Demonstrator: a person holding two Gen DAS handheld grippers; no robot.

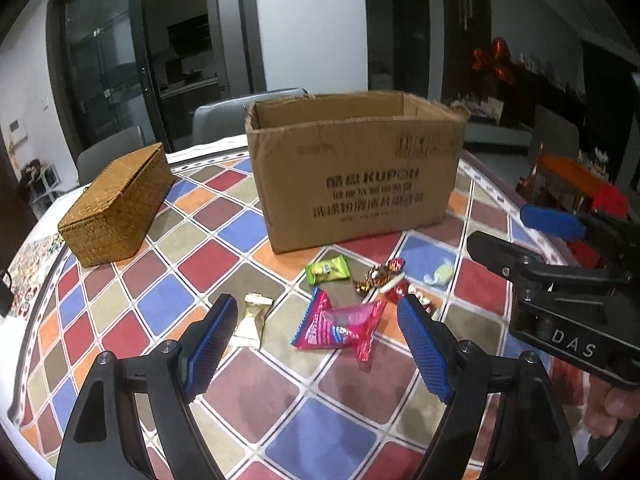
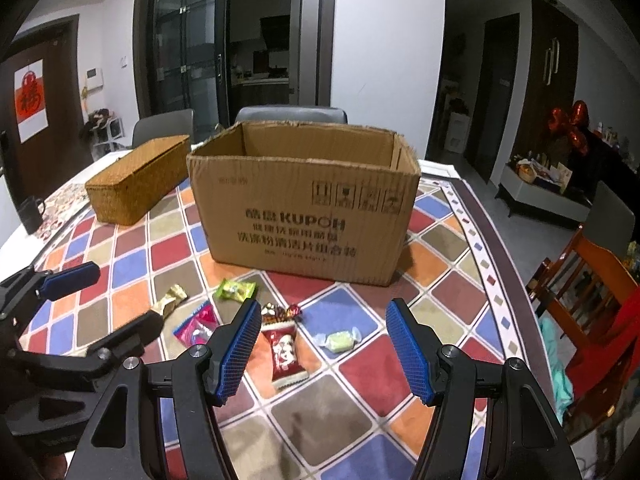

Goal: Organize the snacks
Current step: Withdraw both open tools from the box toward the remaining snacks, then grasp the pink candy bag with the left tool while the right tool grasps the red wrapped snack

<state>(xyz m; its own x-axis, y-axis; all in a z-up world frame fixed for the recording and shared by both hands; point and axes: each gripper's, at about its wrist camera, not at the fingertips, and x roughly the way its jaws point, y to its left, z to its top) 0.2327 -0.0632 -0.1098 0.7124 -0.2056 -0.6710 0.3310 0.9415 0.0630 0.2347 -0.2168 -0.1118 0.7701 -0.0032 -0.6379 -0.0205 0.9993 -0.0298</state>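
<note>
Covering most of both views, a round table (image 2: 452, 252) wears a cloth of red, blue, orange and grey diamonds. On it stands an open cardboard box (image 2: 304, 208) with dark printed lettering on its near face, its top flaps gone or folded away. To the box's left, well apart from it, sits a closed woven basket (image 1: 118, 204) with a lid. Grey chairs (image 2: 292, 114) stand behind the table.

Nearer the cameras, the left gripper (image 1: 316, 346) hangs over the cloth with its blue pads spread wide and nothing between them. The right gripper (image 2: 322, 350) is likewise parted, gripping nothing, a little above the table.

The snacks lie loose on the cloth in front of the box. A pink packet (image 1: 340, 326) lies ahead of the left gripper, between its pads as seen from the left wrist. A red packet (image 2: 285, 354) lies just ahead of the right gripper's left pad. A gold wrapper (image 1: 253, 320) sits beside the left pad of the left gripper. A green packet (image 1: 327, 271) lies closest to the box. A pale green wrapped sweet (image 2: 339, 340) rests to the right of the red packet, and a small dark foil sweet (image 2: 286, 312) lies just behind it.
</note>
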